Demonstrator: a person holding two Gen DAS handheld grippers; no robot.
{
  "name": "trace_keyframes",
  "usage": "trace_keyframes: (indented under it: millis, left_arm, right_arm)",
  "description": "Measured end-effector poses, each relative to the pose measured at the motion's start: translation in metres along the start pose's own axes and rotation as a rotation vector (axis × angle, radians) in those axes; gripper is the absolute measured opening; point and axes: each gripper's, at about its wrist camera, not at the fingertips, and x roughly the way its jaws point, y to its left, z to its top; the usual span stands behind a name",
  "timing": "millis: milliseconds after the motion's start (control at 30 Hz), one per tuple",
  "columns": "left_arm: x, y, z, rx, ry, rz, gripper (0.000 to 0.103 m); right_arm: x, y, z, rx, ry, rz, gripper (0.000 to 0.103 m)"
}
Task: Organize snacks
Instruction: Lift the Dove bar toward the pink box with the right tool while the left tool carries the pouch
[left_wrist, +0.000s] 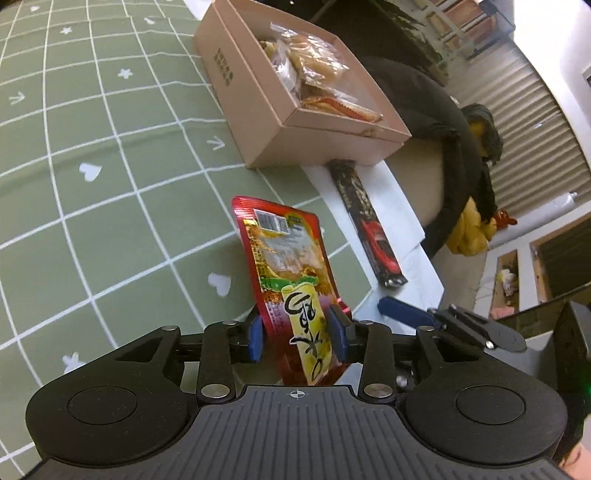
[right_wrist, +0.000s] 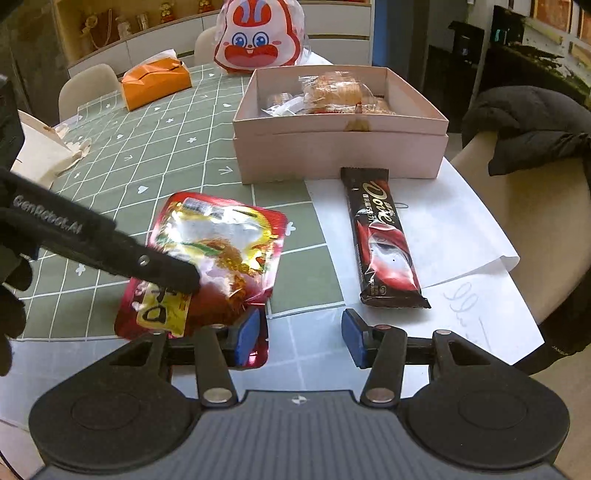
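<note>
Left gripper (left_wrist: 299, 338) loosely straddles the pouch (left_wrist: 291, 280), mid-frame; right gripper (right_wrist: 304, 338) gapes empty; clamp squarely before lifting to box (right_wrist: 332, 155)

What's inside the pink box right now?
The pink box holds several clear-wrapped pastries. Whatever lies beneath them, and the box floor, is covered.

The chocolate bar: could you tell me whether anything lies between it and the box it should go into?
Nothing visible does. The chocolate bar lies on white paper with its far end right at the front wall of the box; only that wall has to be cleared.
</note>
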Motion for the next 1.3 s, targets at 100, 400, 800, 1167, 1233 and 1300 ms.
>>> trace_keyframes:
  millis: [100, 400, 800, 1167, 1233, 1300]
  left_arm:
    - [0.005, -0.01, 0.004, 0.007, -0.023, 0.02, 0.049]
    - [0.026, -0.027, 0.011, 0.046, 0.021, -0.016, 0.027]
    - [-0.003, -0.015, -0.001, 0.024, -0.019, 0.024, 0.027]
    - [-0.006, 0.001, -0.004, -0.054, -0.009, 0.009, 0.027]
    - [-0.004, 0.002, -0.003, -0.058, -0.007, 0.006, 0.027]
    - [-0.005, 0.002, -0.003, -0.06, -0.005, 0.004, 0.027]
  right_arm:
    - [0.0, -0.001, -0.001, -0.012, -0.008, 0.003, 0.05]
    - [0.0, -0.005, -0.004, -0.014, -0.032, 0.02, 0.05]
    - [0.024, -0.049, 0.05, 0.084, -0.086, -0.076, 0.05]
    - [0.067, -0.04, 0.075, 0.011, -0.056, -0.052, 0.045]
    - [0.061, -0.042, 0.073, 0.032, -0.045, -0.02, 0.04]
    - [0.053, -0.043, 0.067, 0.057, -0.038, 0.0, 0.04]
